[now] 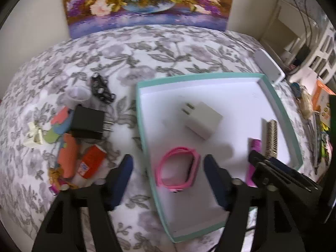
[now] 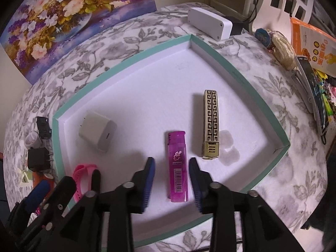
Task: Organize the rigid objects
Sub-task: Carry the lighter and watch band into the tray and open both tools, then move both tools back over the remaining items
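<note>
Teal-rimmed, white-floored shallow cardboard tray [image 2: 271, 113] lying on a counter covered by a grey floral cloth [image 1: 147, 48], with a flower painting [image 1: 147, 2] propped at the far edge. Four rigid objects lie inside the tray, none touching another: one white cube-shaped plug adapter [image 2: 97, 133], one pink silicone wristband [image 1: 178, 171], one translucent magenta lighter [image 2: 177, 168] and one gold-and-black key-patterned rectangular lighter [image 2: 211, 124].

Left gripper [image 1: 169, 163]: jaws wide apart, one fingertip over the cloth and the other over the tray floor, with the pink wristband lying between them and free of both pads. Right gripper [image 2: 172, 168]: jaws apart, straddling the magenta lighter, which lies flat on the tray floor; a gap shows on each side of it. Neither gripper holds anything.

Outside the tray, on the cloth to its left, a cluster awaits: one black plug adapter [image 1: 88, 122], one cream plug adapter [image 1: 35, 135], one orange-and-white small box [image 1: 92, 159], one black clip-like piece [image 1: 100, 88], one translucent small cup [image 1: 77, 94] and several coloured flat pieces too blurred to count. One white rectangular box [image 2: 210, 23] stands beyond the tray's far corner.
</note>
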